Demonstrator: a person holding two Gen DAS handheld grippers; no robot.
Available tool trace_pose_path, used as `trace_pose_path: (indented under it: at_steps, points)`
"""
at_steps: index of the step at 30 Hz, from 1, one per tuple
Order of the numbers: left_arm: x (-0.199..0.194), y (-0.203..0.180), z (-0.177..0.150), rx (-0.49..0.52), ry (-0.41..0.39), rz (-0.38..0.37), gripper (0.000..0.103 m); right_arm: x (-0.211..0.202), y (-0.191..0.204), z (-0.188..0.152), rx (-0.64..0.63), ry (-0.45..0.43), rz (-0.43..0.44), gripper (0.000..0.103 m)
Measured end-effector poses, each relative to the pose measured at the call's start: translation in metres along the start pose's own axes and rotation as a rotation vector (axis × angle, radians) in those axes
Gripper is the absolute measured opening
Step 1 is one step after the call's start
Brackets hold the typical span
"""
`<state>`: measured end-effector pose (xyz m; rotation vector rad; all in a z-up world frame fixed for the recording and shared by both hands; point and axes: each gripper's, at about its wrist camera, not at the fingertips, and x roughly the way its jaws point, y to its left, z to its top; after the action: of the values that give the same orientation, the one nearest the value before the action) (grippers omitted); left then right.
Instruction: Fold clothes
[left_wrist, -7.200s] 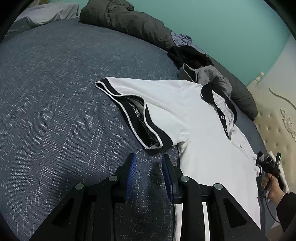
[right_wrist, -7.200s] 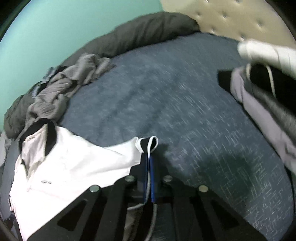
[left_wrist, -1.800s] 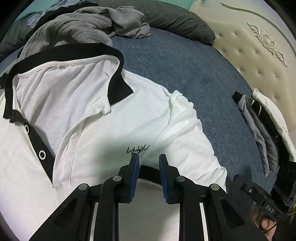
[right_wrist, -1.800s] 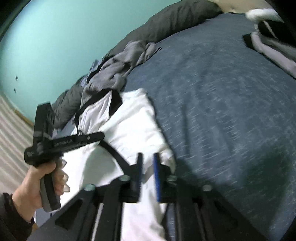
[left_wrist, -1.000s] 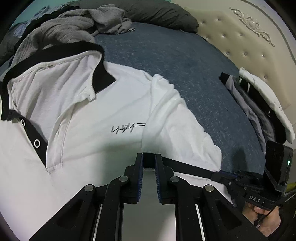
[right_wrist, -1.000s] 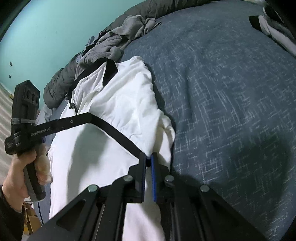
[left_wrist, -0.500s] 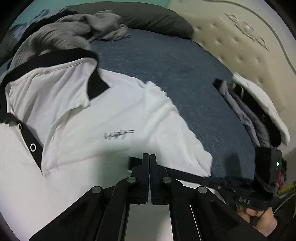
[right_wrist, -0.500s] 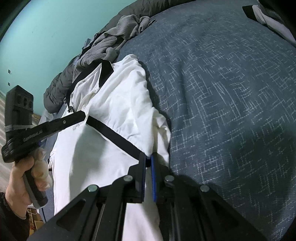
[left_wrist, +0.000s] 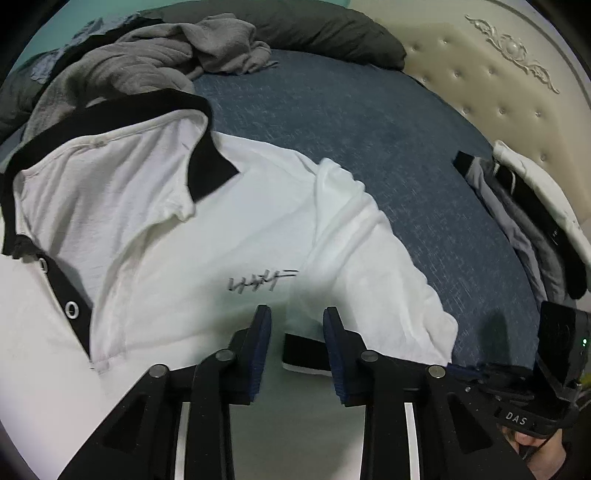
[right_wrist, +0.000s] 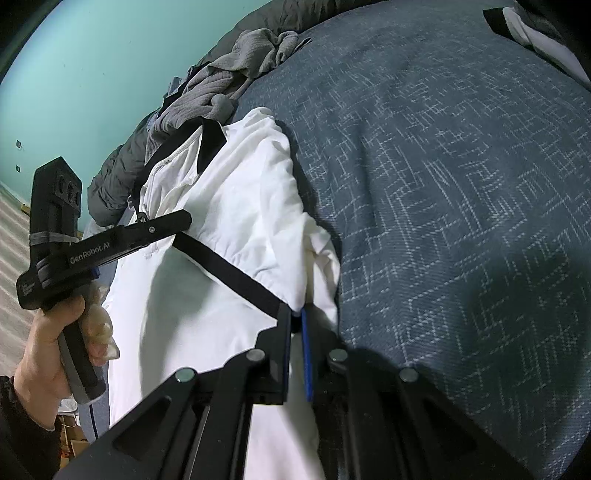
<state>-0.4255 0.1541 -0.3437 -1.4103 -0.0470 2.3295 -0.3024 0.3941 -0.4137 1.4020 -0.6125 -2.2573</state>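
1. L gripper (left_wrist: 295, 332): jaws parted wide, nothing between the pads. We see the black sleeve cuff (left_wrist: 304, 350) lying flat in the gap, just below and ahead of the tips, not pinched.
2. R gripper (right_wrist: 295, 325): jaws nearly together, clamped on the other end of that cuff (right_wrist: 236, 273) at the shirt's right-hand edge. Cuff runs as a taut-looking black band from R gripper across to L gripper, so its long axis lies crosswise over the shirt body.
3. White polo shirt (left_wrist: 184, 240): front up on the bed (right_wrist: 443, 184), collar (left_wrist: 207, 173) away from us, placket to our left, chest script just ahead of L tips. The sleeve (left_wrist: 369, 258) is folded inward over the chest, w/ a bunched ridge along the outer edge.
4. Key relation, as we judge it: shirt's long axis runs away from both grippers, collar far, hem near and out of view. L is nearer the shirt's middle, R sits at the side edge.
5. Further out: grey clothes heap (left_wrist: 147, 66) past the collar, a stack of folded clothes (left_wrist: 524, 221) by the headboard, well apart from the shirt.
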Motion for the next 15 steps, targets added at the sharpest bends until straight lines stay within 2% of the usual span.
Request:
trace_pose_path:
  at_steps: [1, 4, 12, 15]
  points:
    - [-0.001, -0.003, -0.001, 0.013, -0.001, -0.002, 0.013, 0.0, 0.0, 0.0, 0.0, 0.0, 0.0, 0.005]
    - [-0.003, -0.018, -0.003, 0.062, 0.002, -0.017, 0.011, 0.001, 0.0, 0.001, 0.001, 0.001, 0.001, 0.005]
    - [0.007, -0.04, -0.012, 0.142, 0.079, -0.057, 0.01, 0.0, -0.002, 0.001, 0.005, 0.001, 0.003, 0.005]
    - [0.002, -0.035, -0.01, 0.113, 0.06, -0.073, 0.01, 0.0, -0.001, 0.0, 0.007, 0.002, 0.005, 0.005]
